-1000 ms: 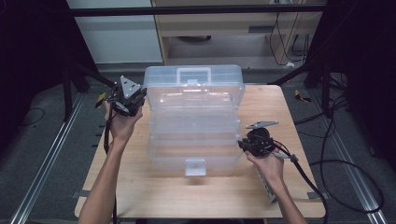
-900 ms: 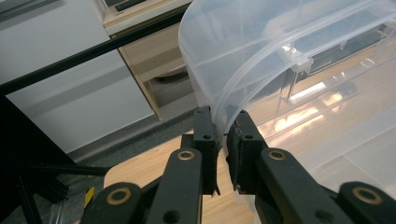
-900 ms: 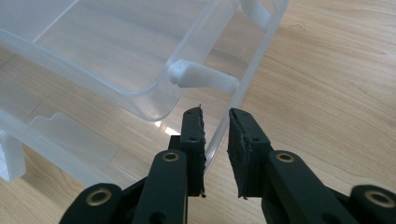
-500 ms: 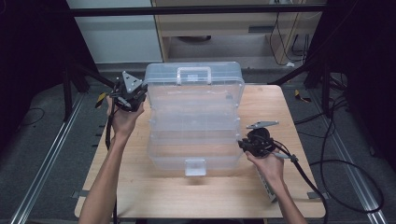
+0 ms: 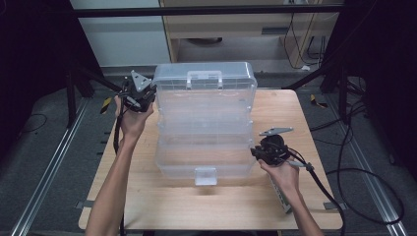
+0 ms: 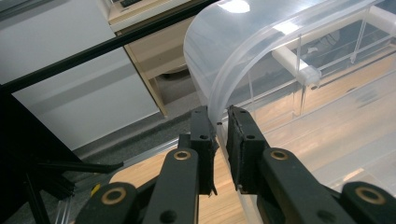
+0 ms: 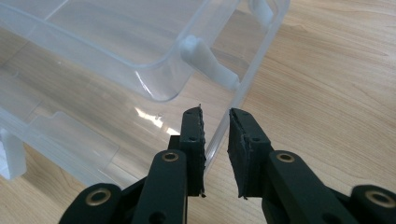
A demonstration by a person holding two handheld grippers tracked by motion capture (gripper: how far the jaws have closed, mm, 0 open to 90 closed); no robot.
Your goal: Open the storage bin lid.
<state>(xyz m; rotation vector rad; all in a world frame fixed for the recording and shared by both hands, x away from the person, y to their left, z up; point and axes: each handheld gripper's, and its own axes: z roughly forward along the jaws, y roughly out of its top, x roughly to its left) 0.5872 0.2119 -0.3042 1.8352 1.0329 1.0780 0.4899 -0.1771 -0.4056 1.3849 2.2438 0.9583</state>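
Left tool (image 6: 223, 122) clamped on clear box (image 5: 204, 120) rim; right tool (image 7: 215, 122) likewise, per its own view.

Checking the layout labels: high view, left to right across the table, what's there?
left gripper → clear plastic box → right gripper → black cable

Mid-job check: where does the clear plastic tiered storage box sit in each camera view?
High view: clear plastic tiered storage box at table centre, between both tongs.
Left gripper view: its curved lid edge runs between the jaws.
Right gripper view: upper left, one thin wall between the jaws.
Shared landmark: light wooden tabletop.
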